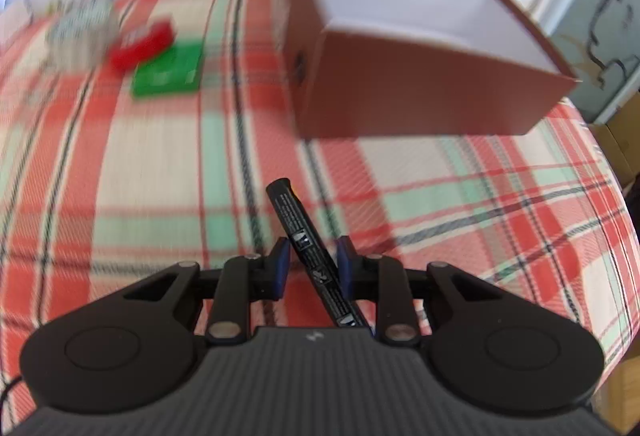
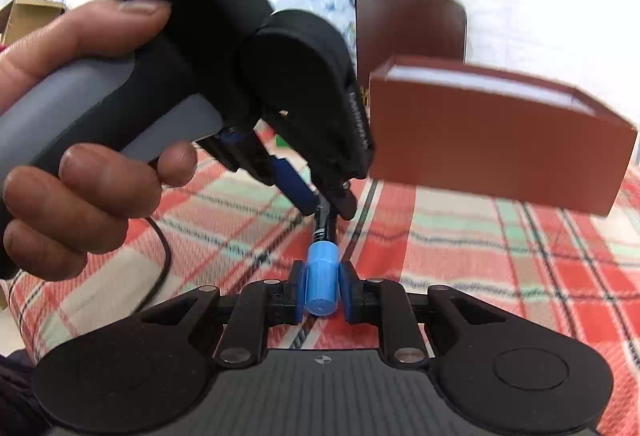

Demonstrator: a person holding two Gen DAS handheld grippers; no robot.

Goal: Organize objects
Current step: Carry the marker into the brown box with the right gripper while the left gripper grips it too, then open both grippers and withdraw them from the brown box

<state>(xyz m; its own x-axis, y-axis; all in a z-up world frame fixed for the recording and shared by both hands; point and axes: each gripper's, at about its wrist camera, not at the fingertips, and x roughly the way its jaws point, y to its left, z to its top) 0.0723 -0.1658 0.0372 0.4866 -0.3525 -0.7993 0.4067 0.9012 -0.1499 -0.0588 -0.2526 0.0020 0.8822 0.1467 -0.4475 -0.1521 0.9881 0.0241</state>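
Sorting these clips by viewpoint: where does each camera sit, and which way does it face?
Left wrist: on the left gripper, angled down at checked cloth and brown box; its fingers pinch a black pen.
Right wrist: on the right gripper, gripping the pen's blue cap, facing the left gripper and the hand holding it.
Shared: pen, box, cloth.

Black hand-held gripper (image 1: 313, 268), blue pads (image 1: 282, 268)

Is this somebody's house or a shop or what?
Probably a room in a home, though I can't be sure. A table is covered with a red and green checked cloth, a brown chair back stands behind it, and an open brown box sits on top for tidying small things.
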